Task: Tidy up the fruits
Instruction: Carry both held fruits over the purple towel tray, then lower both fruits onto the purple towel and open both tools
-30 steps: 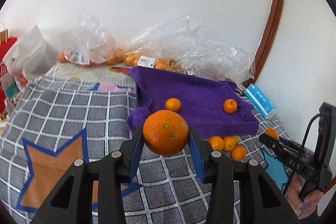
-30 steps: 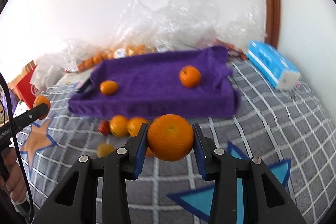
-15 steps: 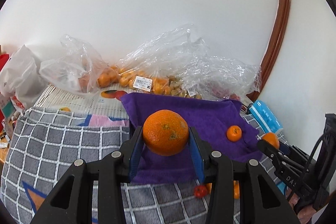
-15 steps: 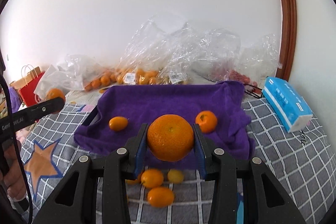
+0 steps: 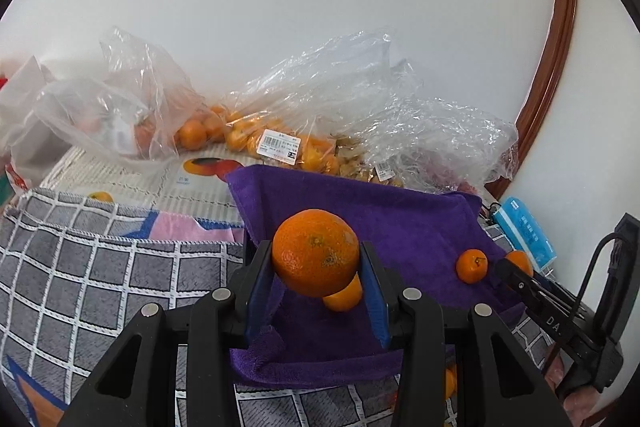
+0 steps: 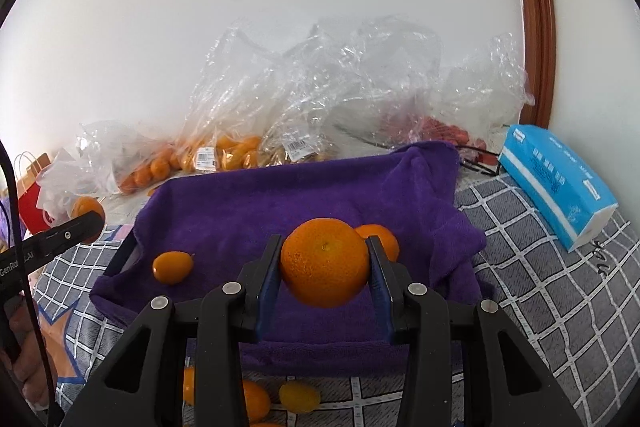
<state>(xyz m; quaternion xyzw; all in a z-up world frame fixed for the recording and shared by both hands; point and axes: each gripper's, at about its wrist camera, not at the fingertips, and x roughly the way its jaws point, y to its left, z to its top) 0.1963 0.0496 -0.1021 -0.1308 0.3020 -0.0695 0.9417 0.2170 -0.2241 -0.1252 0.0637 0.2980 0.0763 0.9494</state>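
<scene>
Oranges fill both tools. The left gripper (image 5: pixel 316 281) pinches a large orange (image 5: pixel 316 257) between its blue pads, held above the purple towel (image 5: pixel 400 223). At 3 o'clock from it a small mandarin (image 5: pixel 472 265) lies on the towel. The right gripper (image 6: pixel 324 281) clamps another big orange (image 6: pixel 324 263) over the same towel (image 6: pixel 280 203), with an oval kumquat (image 6: pixel 173 267) lying at 9 o'clock. Loose small fruits (image 6: pixel 298 395) sit on the checked cloth (image 6: pixel 552 291) at 6 o'clock. Clear plastic bags (image 6: pixel 312 99) of fruit rest at 12 o'clock, a blue tissue pack (image 6: pixel 556 183) at 2 o'clock.
</scene>
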